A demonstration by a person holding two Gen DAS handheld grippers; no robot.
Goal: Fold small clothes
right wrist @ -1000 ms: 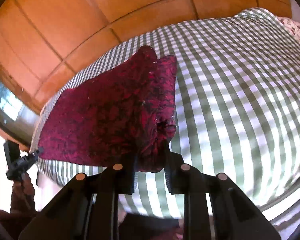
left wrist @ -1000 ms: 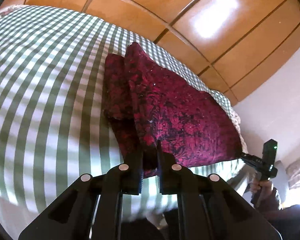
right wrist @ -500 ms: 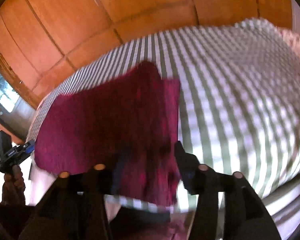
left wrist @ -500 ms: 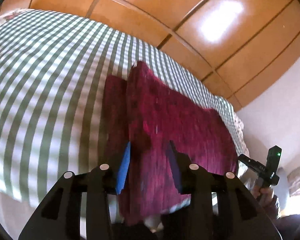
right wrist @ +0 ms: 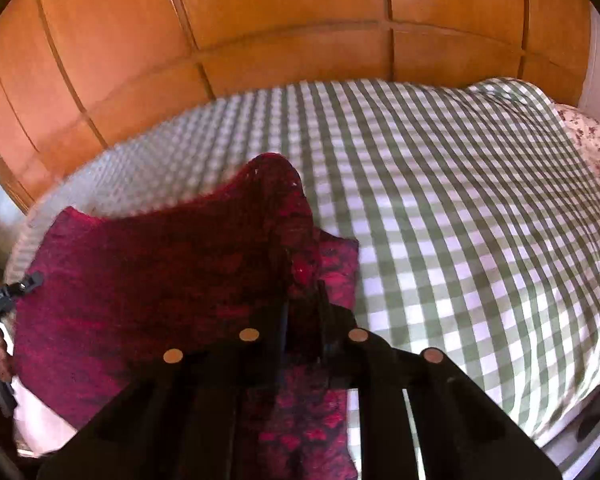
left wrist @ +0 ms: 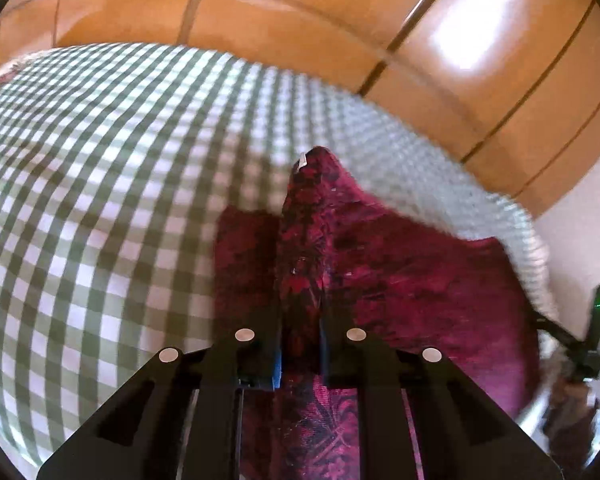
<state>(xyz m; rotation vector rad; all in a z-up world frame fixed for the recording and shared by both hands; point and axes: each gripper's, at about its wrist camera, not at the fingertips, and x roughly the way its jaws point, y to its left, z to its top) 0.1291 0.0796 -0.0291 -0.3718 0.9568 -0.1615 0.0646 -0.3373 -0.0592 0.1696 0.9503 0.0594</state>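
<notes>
Garment [left wrist: 400,280] edge is clamped between left gripper [left wrist: 300,344] jaws | right gripper [right wrist: 302,336] jaws closing on cloth | corners should be carried level, kept taut.

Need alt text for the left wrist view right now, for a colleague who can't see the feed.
The left gripper is shut on a raised fold of a dark red patterned garment lying on a green-and-white checked bedspread. At the right edge, the right gripper shows beside the garment's far end. Orange wooden wardrobe panels fill the background.
</notes>
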